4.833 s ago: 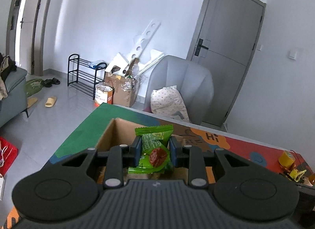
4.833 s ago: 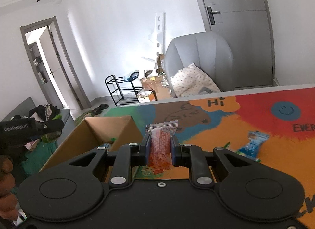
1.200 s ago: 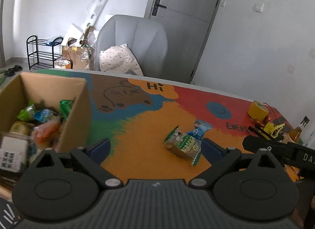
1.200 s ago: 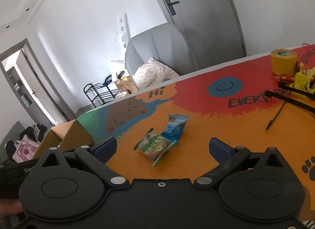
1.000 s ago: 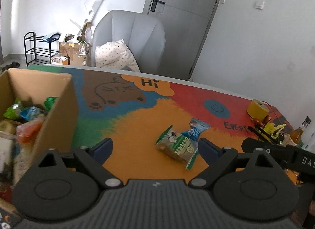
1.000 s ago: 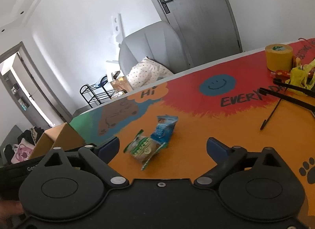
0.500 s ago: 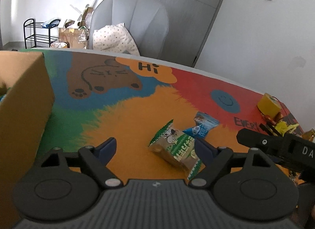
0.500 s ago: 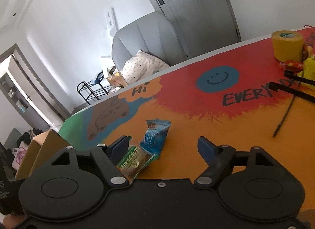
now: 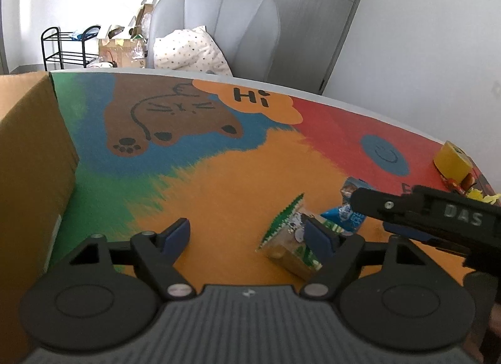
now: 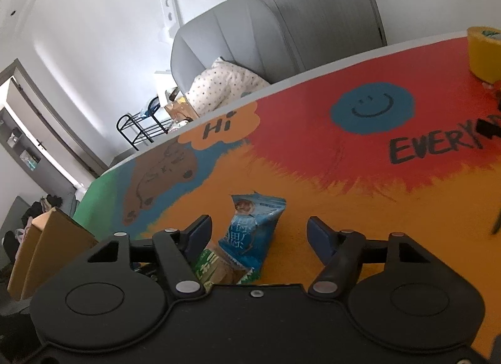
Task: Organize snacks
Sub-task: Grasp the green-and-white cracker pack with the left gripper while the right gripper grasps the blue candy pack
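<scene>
Both grippers, left [image 9: 247, 235] and right [image 10: 260, 235], have been lowered (jaws spread wide, gripping nothing) toward the blue foil snack packet [image 10: 252, 232] and green-and-brown snack packet [image 9: 289, 243]

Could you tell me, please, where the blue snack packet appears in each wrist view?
Left wrist: blue snack packet right of centre, behind the green-edged packet.
Right wrist: centre, between the open jaws.
Shared landmark: orange "Hi" bubble.

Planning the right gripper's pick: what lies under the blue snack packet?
The blue snack packet overlaps one end of the green-and-tan snack packet; elsewhere it lies on the colourful table mat. The overlapped part is hidden.
</scene>
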Demonstrator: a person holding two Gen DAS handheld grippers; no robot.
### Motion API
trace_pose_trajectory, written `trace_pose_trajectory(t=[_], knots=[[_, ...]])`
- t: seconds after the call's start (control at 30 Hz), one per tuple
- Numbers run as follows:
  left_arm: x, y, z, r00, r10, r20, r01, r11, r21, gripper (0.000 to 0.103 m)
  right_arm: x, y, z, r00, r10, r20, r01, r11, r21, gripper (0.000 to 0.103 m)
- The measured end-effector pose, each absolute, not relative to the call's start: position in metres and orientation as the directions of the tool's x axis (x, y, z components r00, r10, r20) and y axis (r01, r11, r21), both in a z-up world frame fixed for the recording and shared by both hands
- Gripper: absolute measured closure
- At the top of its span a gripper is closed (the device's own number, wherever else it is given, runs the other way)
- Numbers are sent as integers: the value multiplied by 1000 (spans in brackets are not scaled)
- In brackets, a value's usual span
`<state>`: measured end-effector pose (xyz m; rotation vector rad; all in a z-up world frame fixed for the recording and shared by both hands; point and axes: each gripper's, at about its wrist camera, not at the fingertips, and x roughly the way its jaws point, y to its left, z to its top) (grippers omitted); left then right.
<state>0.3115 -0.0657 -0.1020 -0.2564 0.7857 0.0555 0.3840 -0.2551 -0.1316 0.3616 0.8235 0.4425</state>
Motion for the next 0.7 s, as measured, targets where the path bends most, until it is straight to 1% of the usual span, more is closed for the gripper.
trace_pose_trajectory(t=[0.03,0.07,0.1,0.13,0.27,0.53,0.7], knots=[[312,-65,-102,707,-44,-705,-146,968,-206,23,384,-251,-131,601,502,-622,-243,856,456,37],[312,-64,-102,708,-43,-705,-146,968,-205,23,385,-248,-131,602,497,-625,-251,861,443,42],[313,-64,-102,708,-43,-705,-146,968,-205,23,385,-246,-131,601,489,-632,-253,867,430,52],[314,-63,-102,707,-43,-706,-147,968,-206,23,386,-245,-131,601,479,-639,-252,873,417,69],[314,-64,-99,712,-42,-701,-149,967,-209,23,383,-252,-131,595,480,-644,-247,872,422,73],[313,-77,-94,724,-64,-687,-124,967,-221,22,373,-276,-131,622,441,-647,-193,887,419,73],[319,-90,-97,712,-69,-698,-117,970,-215,20,370,-290,-132,639,416,-647,-163,895,414,73]])
